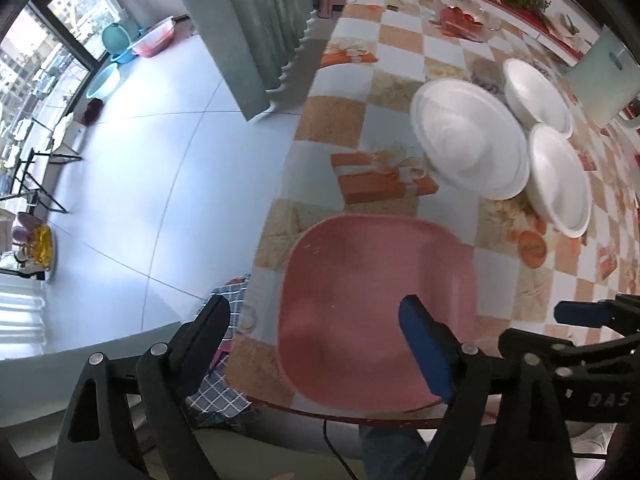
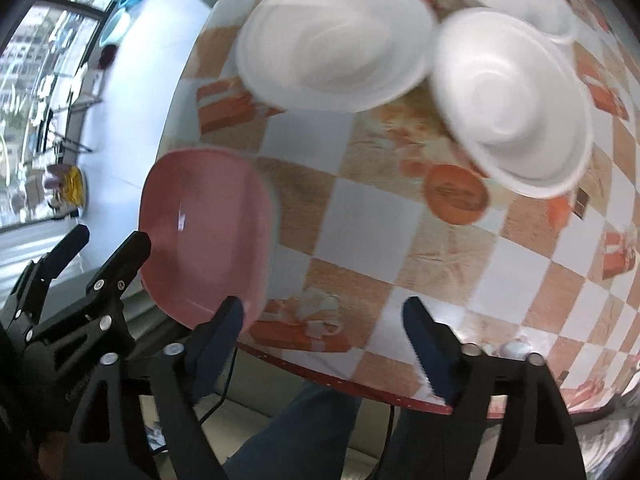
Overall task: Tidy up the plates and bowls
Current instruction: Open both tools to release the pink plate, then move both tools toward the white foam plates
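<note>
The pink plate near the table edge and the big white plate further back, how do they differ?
The pink plate is a rounded square; the big white plate is round. The pink plate sits at the table's near edge, apart from other dishes; the white plate sits further in, right beside two white bowls. Both lie face up and empty.

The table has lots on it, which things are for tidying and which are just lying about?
For the job:
pink plate
white plate
near white bowl
far white bowl

Just lying about:
glass dish
washing basins on the floor
</note>
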A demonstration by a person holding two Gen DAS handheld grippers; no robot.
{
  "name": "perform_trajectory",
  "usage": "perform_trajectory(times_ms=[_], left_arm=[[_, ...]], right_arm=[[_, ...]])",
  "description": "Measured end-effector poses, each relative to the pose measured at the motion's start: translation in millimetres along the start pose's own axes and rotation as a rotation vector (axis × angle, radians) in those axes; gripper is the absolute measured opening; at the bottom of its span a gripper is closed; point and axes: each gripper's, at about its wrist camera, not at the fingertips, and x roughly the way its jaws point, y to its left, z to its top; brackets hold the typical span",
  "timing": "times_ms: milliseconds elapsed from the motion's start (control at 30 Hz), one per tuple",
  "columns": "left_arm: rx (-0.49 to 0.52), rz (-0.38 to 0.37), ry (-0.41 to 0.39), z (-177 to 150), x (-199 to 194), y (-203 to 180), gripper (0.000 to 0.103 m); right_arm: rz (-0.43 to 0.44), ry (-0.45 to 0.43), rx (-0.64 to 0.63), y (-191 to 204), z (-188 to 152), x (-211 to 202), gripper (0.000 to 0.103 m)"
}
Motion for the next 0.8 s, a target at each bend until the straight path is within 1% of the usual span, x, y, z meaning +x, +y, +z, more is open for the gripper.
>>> perform_trajectory(times_ms=[67,100,133,167,267,433,533,633,700,800], left_arm=[[0.015,-0.022,0.005,3.0,-0.5,-10.6,0.089],[0.018,-0.041,0.012,4.3,0.0,-15.7,0.089],[0.018,-0.076,0.027,6.4,1.1,-23.3,0.089],[0.021,-0.088,0.033,7.5,1.8,-29.1,0.089],[0.068,-0.096,0.031,10.3,-0.8,-53.2,0.089],[0.151,-0.115,0.029,26.2,-9.4,-90.8,0.089],[0.175,-0.130,0.031,34.6,-13.1,-110.8,0.089],[0.152,-0.151,0.068,42.2,-9.7,-127.3,0.089],[0.106,-0.161,0.117,46.9,-2.5,-137.5,0.089],[0.006,-0.215,0.150,53.0,5.9,-149.7,0.089]], right_arm=[[-0.006,-0.017,0.027,-14.8,-5.0,-7.4,0.088],[-0.008,-0.024,0.040,-20.4,-7.3,-10.9,0.088],[-0.010,-0.029,0.055,-27.5,-10.3,-14.3,0.088],[-0.012,-0.036,0.074,-35.0,-12.5,-17.9,0.088],[-0.018,-0.051,0.140,-56.6,-16.6,-24.0,0.088],[-0.025,-0.062,0.239,-94.2,-21.5,-29.1,0.088],[-0.031,-0.068,0.275,-109.4,-20.5,-32.4,0.088],[-0.046,-0.088,0.298,-129.3,-15.1,-38.5,0.088],[-0.058,-0.104,0.307,-139.7,-9.9,-44.3,0.088],[-0.084,-0.130,0.310,-154.2,4.0,-52.7,0.088]])
